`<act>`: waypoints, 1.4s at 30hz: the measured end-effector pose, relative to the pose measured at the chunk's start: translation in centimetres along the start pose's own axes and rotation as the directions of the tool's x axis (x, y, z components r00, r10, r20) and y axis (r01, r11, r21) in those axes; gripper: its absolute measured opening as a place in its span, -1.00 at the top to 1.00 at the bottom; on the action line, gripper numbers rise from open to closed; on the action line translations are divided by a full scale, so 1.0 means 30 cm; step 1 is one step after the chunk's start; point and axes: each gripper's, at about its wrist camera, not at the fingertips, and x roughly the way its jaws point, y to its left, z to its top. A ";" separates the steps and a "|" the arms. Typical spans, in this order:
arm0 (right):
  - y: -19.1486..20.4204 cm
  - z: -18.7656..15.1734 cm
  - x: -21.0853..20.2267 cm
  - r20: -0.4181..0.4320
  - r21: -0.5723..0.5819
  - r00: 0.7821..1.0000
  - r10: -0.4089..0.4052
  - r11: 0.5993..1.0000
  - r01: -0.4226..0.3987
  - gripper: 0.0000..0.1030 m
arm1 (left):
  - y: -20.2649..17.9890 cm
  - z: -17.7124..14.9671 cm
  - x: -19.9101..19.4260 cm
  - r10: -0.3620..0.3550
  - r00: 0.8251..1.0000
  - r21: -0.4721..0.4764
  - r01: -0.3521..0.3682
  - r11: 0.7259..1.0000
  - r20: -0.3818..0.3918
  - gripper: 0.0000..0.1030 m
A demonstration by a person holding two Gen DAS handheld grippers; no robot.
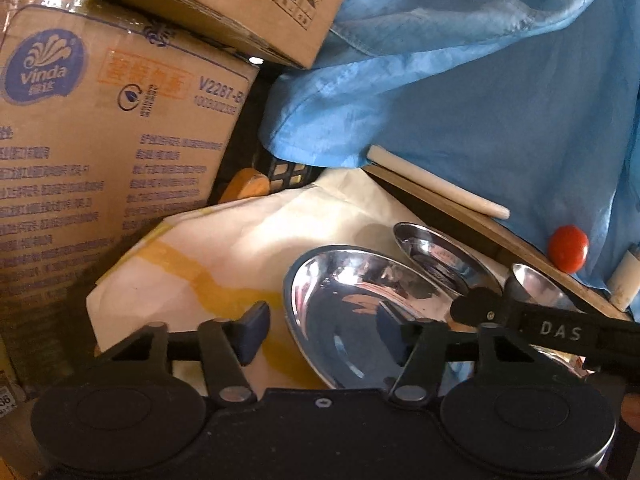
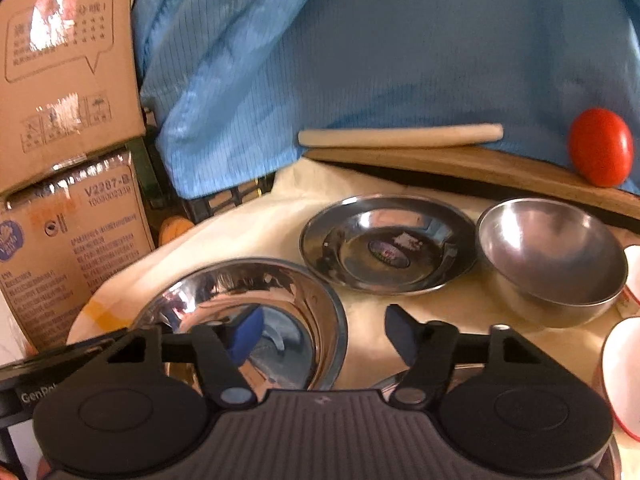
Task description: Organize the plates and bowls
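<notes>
Left tool (image 1: 326, 330) spread wide astride near rim of shiny round steel plate (image 1: 352, 312), right tool (image 2: 324, 332) likewise released, smaller steel dish (image 2: 386, 244) and matte steel bowl (image 2: 552, 256) farther right on cream-covered surface (image 2: 440, 308)

Glossy metal plate (image 2: 384, 244), matt metal bowl (image 2: 552, 256)

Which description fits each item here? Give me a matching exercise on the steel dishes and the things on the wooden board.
Things:
1. large shiny steel bowl
2. flat steel plate with a sticker
3. matte round steel bowl
4. red tomato

Descriptions:
A. rests on the wooden board against the blue cloth
B. nearest the right gripper, under its left finger
C. in the middle of the row of dishes
D. beside the white red-rimmed bowls

Pairs: 1-B, 2-C, 3-D, 4-A
</notes>
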 end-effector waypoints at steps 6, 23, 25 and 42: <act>0.019 -0.009 0.043 -0.063 -0.011 0.998 -0.016 1.000 0.015 0.09 | 0.021 0.000 0.004 0.025 1.000 -0.011 -0.025 1.000 0.000 0.27; 0.038 -0.011 0.022 -0.082 -0.003 0.997 -0.013 1.000 0.013 0.65 | 0.032 -0.002 -0.020 0.061 0.998 -0.015 -0.061 0.998 -0.003 0.66; 0.042 -0.014 0.009 -0.075 0.003 0.997 -0.003 1.000 0.003 0.65 | 0.035 0.000 -0.033 0.064 0.998 -0.021 -0.064 0.998 0.003 0.65; -0.089 -0.071 -0.264 0.110 0.130 0.991 -0.076 0.990 0.062 0.65 | -0.160 -0.021 -0.127 -0.054 0.997 0.059 0.051 0.997 0.058 0.65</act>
